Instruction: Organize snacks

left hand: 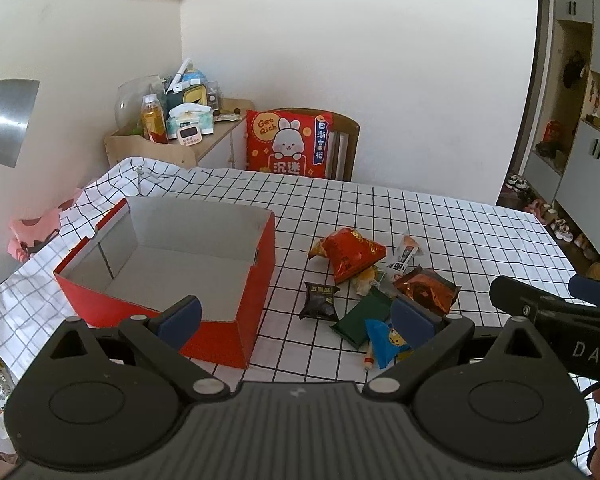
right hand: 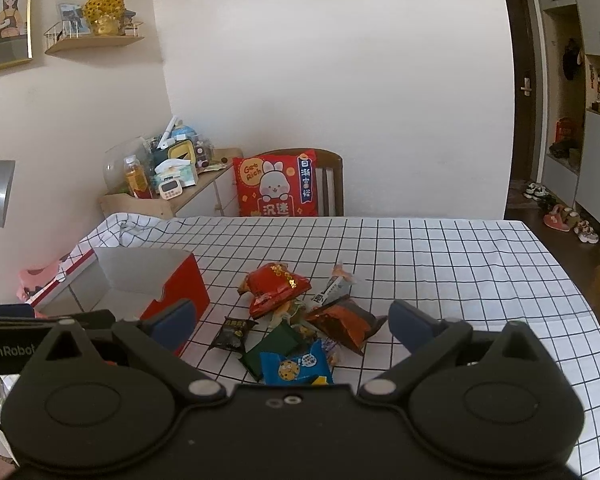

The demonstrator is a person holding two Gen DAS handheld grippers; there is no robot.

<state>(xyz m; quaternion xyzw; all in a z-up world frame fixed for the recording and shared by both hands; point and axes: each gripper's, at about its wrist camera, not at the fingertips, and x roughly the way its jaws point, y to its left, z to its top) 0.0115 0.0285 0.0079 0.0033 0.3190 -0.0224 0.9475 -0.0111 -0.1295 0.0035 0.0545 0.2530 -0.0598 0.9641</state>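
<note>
My left claw (left hand: 296, 320) and right claw (right hand: 292, 326) both gape wide, holding nothing, above the checked worktop (right hand: 460, 280). Just beyond them lies the snack pile (right hand: 296, 320): blue cookie packet (right hand: 296, 366) nearest, red bag (right hand: 278, 286) farthest. Left of the pile stands the red box (left hand: 172, 264), empty. Behind the pile, past the worktop, a red cushion (right hand: 278, 186) leans on a chair.

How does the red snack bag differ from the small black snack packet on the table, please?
The red snack bag is larger and puffed, resting atop other snacks; the small black snack packet lies flat, alone at the pile's edge nearer the red box. Both sit outside the box.
</note>
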